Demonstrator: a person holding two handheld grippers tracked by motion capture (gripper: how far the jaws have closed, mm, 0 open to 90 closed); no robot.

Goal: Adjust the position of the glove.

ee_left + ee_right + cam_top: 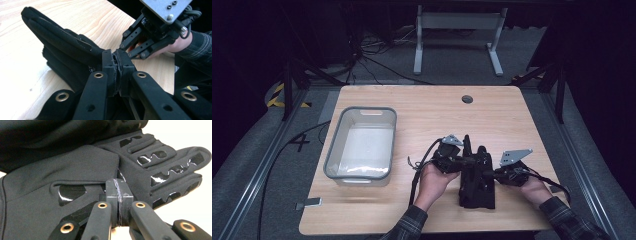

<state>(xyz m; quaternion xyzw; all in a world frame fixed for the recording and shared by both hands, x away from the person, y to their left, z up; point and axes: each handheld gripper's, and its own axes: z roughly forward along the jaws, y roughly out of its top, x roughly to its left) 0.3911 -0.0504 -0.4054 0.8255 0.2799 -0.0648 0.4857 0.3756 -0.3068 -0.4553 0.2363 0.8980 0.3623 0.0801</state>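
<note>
Both grippers (117,56) (119,185) clamped tight on black gloves (477,180).

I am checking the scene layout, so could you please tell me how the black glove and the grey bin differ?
The black glove is soft, dark fabric lying flat between the hands; the grey bin is a rigid, pale, open container standing farther left. The left gripper and right gripper, both shut, meet the glove at its sides, while the bin stands untouched. Both rest on the wooden table.
</note>
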